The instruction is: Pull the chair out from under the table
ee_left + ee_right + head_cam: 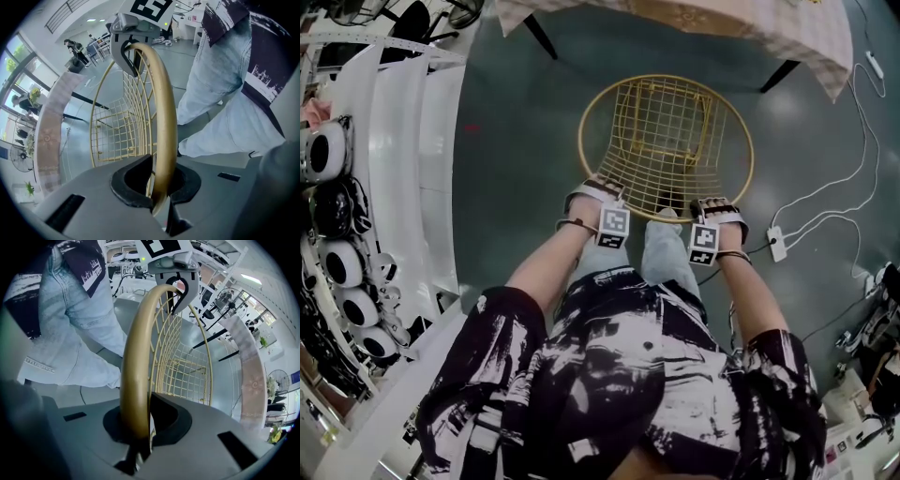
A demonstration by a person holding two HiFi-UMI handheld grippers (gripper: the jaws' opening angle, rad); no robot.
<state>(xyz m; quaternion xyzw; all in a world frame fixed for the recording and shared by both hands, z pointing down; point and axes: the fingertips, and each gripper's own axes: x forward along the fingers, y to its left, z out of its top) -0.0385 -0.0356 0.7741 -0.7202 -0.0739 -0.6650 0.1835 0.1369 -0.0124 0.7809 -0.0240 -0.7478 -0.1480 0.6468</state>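
The gold wire chair [666, 141] stood on the floor [516, 141] just in front of the table [750, 28], seemingly clear of its edge. It was judged that its smooth round rim [161, 117] could be lost from the grip, or the chair tipped, if one side were pulled harder. The left gripper [157, 190] and the right gripper [136, 427] were each closed tight on the near part of that rim.
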